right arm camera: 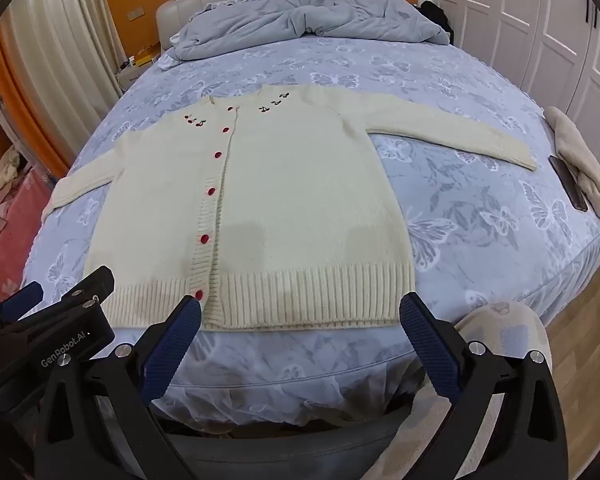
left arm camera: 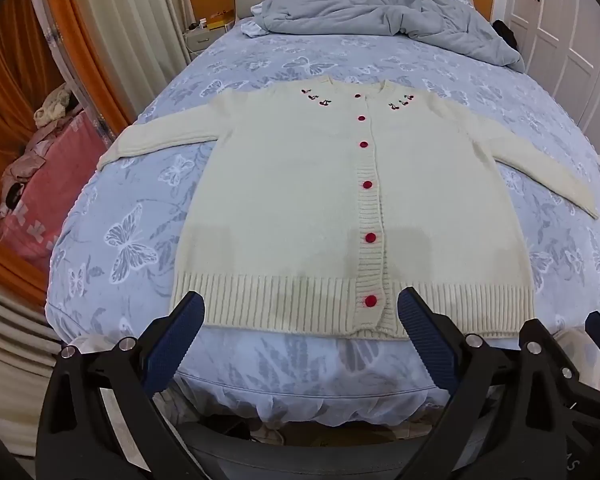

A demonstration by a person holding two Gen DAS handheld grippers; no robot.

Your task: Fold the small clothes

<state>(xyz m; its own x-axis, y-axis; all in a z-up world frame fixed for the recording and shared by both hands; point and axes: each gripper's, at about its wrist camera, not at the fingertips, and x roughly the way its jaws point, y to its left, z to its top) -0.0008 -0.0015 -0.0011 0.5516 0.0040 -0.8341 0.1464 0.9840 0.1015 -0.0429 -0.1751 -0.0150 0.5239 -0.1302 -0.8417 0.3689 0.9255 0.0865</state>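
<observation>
Cream cardigan with red buttons and cherry embroidery, flat and buttoned on the butterfly-print bed, sleeves spread, hem at the near edge. Left hand-held gripper and right hand-held gripper both wide, empty, above the hem. "GenRobot.AI" readable on the left one's body.
</observation>
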